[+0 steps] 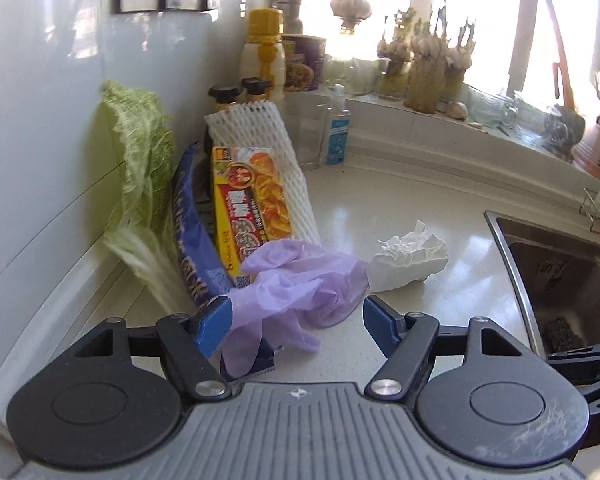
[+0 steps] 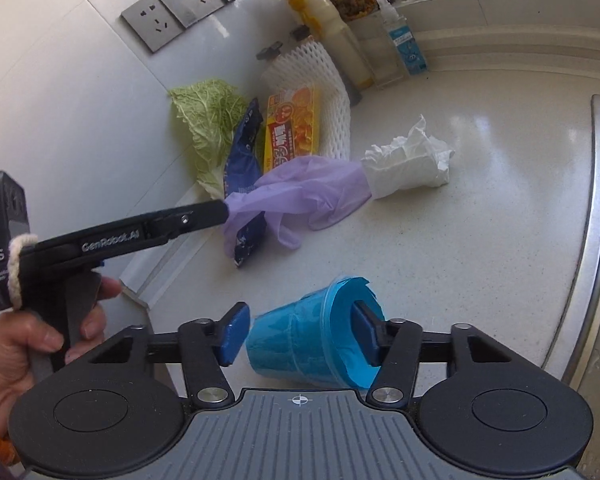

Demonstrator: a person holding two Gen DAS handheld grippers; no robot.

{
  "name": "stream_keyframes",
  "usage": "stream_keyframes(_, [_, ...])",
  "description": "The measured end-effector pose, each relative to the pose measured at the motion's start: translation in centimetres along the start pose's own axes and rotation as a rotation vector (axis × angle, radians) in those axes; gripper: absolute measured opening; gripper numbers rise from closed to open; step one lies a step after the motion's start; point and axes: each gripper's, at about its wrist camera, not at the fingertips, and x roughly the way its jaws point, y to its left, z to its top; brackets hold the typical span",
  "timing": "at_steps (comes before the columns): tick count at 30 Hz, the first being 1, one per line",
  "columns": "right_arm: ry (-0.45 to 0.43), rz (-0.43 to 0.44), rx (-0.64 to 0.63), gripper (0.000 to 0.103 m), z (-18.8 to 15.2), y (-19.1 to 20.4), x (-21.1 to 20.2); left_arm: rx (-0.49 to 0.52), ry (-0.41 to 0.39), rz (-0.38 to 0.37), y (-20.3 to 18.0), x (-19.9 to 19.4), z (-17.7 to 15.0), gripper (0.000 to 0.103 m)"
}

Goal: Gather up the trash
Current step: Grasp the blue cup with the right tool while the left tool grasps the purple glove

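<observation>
My left jaws (image 1: 296, 326) straddle the glove (image 1: 300, 276), not yet pinching; right jaws (image 2: 300, 338) bracket the cup (image 2: 300, 344), pads apart. Tissue (image 1: 410, 256), box (image 1: 252, 200) remain on counter (image 1: 440, 300). Nothing collected.

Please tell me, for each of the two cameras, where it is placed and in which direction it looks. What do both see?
Left wrist: sits on the left gripper, looking along its fingers at the purple glove between the jaws; its fingers and a corner of the other gripper show.
Right wrist: sits on the right gripper, looking at the blue cup lying between its jaws; the left hand shows.
Shared: glove, crumpled tissue, yellow box, cabbage leaf, countertop, sink.
</observation>
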Motion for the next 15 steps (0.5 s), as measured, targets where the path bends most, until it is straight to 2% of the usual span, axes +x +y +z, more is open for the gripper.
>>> stream_keyframes(1, [0.007, 0.008, 0.000, 0.032, 0.0, -0.1, 0.1, 0.041, 0.005, -0.010, -0.2, 0.7, 0.3, 0.067])
stream_keyframes(3, [0.015, 0.025, -0.005, 0.023, 0.0, -0.1, 0.3, 0.110, 0.030, -0.026, -0.6, 2.2, 0.7, 0.066])
stream_keyframes(9, [0.000, 0.090, 0.030, 0.012, 0.0, -0.5, 0.2, 0.297, 0.171, 0.011, -1.6, 6.3, 1.2, 0.062])
stream_keyframes(12, [-0.001, 0.105, 0.027, 0.009, 0.2, -0.3, 0.4, 0.331, 0.221, 0.054, -1.6, 7.6, 1.1, 0.040])
stream_keyframes(15, [-0.002, 0.110, 0.021, 0.007, 0.4, -0.1, 0.5, 0.321, 0.238, 0.078, -1.5, 8.0, 1.1, 0.021])
